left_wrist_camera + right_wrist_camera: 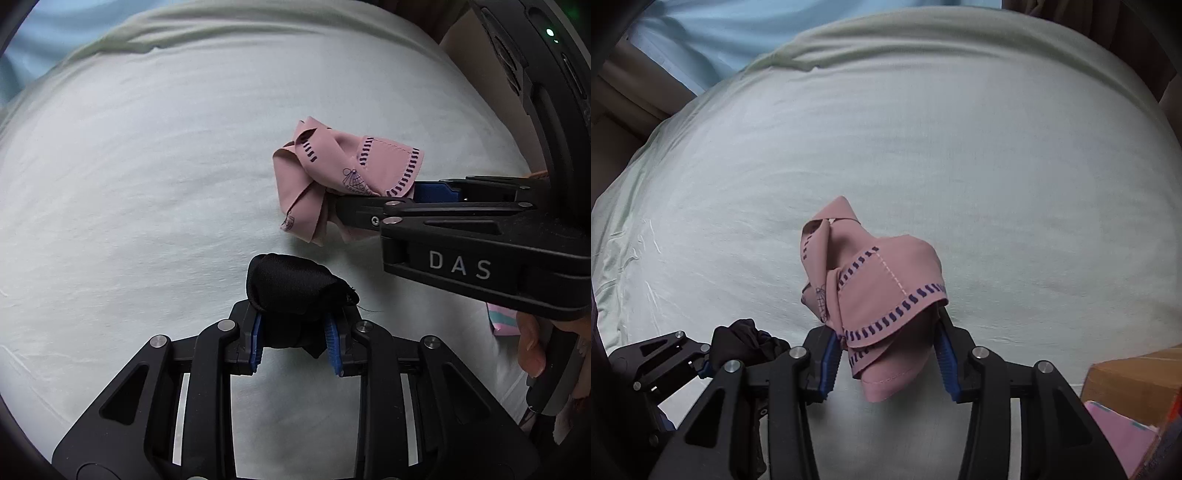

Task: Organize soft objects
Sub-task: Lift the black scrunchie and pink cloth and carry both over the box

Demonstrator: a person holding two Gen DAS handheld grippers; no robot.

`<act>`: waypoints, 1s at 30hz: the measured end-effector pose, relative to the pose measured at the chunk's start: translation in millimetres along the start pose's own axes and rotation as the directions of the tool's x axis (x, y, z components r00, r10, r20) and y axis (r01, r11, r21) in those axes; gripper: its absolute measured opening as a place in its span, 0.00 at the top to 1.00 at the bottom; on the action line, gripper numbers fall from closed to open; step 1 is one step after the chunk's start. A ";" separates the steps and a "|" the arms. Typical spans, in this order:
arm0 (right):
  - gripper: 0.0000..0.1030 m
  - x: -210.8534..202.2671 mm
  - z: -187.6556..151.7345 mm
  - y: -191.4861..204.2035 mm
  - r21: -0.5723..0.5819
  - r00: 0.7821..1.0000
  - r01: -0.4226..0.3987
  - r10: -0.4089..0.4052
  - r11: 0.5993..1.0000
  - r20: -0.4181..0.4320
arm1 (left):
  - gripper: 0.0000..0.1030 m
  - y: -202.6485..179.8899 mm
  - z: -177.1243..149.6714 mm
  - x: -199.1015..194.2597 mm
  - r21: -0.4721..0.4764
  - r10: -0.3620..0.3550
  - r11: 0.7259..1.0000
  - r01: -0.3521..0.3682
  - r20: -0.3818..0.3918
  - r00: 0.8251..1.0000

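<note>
The left gripper (295, 341) pinches a bunched black cloth (291, 284) between its blue-padded fingers (256, 341), held over the pale green bed sheet (147, 184). Just beyond it, the right gripper (888, 363) grips a crumpled pink cloth (875, 288) (dark dashes along its hem), also above the sheet.

bed (147, 184) | pale green sheet, lightly wrinkled | near edge: cardboard box (1137, 380), pink pad (1123, 432) beside it, contact unclear
</note>
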State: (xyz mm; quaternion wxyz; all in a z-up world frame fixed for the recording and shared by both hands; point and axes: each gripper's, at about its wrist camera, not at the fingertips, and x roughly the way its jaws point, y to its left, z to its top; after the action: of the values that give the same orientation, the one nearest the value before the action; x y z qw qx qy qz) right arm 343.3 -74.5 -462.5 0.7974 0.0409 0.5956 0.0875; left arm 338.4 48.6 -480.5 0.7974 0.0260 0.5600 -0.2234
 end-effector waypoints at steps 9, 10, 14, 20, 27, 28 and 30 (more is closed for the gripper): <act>0.60 -86.5 -20.8 12.6 0.005 0.995 0.007 -0.008 1.000 0.097 | 0.77 -11.1 2.3 -81.5 0.012 0.019 1.000 -0.021 0.095 0.995; 0.60 -101.5 -26.2 13.3 0.005 0.994 0.008 -0.009 1.000 0.113 | 0.77 -12.4 2.0 -92.3 0.011 0.020 1.000 -0.021 0.105 0.994; 0.60 -173.0 -60.0 5.2 0.006 0.985 0.008 -0.009 1.000 0.172 | 0.77 -23.1 -3.0 -146.2 0.011 0.037 0.999 -0.039 0.158 0.987; 0.60 -255.0 -87.2 19.4 0.038 0.971 -0.001 -0.008 0.999 0.240 | 0.77 -40.8 -9.3 -219.8 0.017 0.049 0.998 -0.054 0.215 0.975; 0.60 -326.3 -118.1 22.4 0.071 0.952 -0.012 -0.010 0.997 0.305 | 0.77 -76.1 -18.4 -279.5 0.032 0.029 0.999 -0.038 0.247 0.968; 0.60 -331.8 -119.7 22.4 0.078 0.950 -0.014 -0.011 0.997 0.311 | 0.77 -84.5 -19.0 -285.6 0.036 0.026 0.999 -0.036 0.250 0.968; 0.60 -348.3 -129.1 12.4 0.087 0.946 -0.018 -0.012 0.996 0.325 | 0.77 -100.2 -20.5 -296.5 0.042 0.019 0.999 -0.030 0.254 0.967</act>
State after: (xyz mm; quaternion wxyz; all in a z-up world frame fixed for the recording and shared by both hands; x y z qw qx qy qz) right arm 122.8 -133.0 -169.1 0.8819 0.0909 0.4593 0.0543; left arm 200.8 61.6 -199.0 0.8644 0.0221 0.4479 -0.2276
